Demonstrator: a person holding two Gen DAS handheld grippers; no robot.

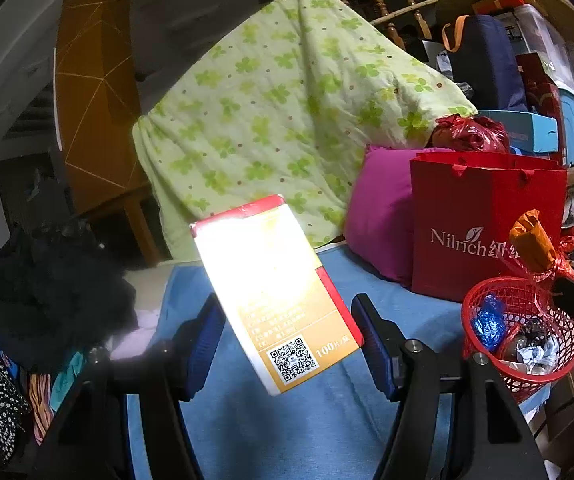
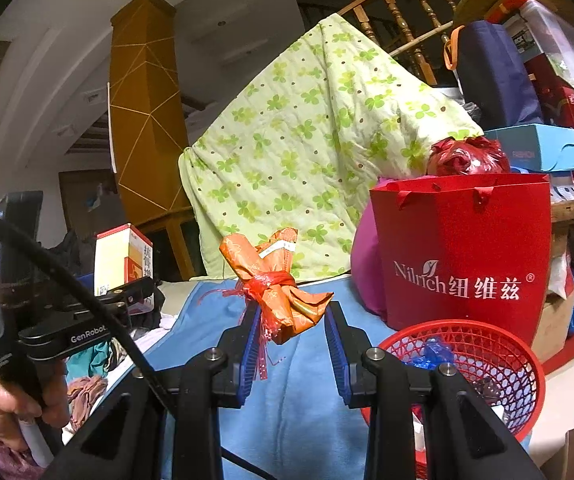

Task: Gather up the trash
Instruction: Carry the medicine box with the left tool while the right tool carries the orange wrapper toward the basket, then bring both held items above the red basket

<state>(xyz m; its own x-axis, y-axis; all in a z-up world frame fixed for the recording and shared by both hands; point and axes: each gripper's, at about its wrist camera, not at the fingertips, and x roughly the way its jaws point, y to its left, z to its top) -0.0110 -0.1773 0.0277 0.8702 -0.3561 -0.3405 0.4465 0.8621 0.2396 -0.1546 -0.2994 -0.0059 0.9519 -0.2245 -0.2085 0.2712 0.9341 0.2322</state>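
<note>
A yellow and white carton (image 1: 271, 280) with red edges and a QR code is clamped, tilted, between the blue pads of my left gripper (image 1: 287, 310) above the blue cloth. The same carton (image 2: 121, 256) shows at the left of the right wrist view, in the left gripper (image 2: 127, 292). My right gripper (image 2: 293, 312) is shut on an orange wrapper bundle (image 2: 279, 280) tied with red net. That bundle (image 1: 533, 240) hangs just above the red mesh basket (image 1: 487, 300), which holds several scraps. The basket (image 2: 519, 368) sits low and right of the right gripper.
A red Nilrich paper bag (image 2: 463, 256) stands behind the basket, with a magenta pillow (image 1: 383, 224) and a green flowered quilt (image 1: 279, 112) beyond. Dark clothes (image 1: 47, 288) pile at the left. Stacked boxes (image 2: 539, 152) crowd the right. A hand (image 2: 3, 404) grips the left tool.
</note>
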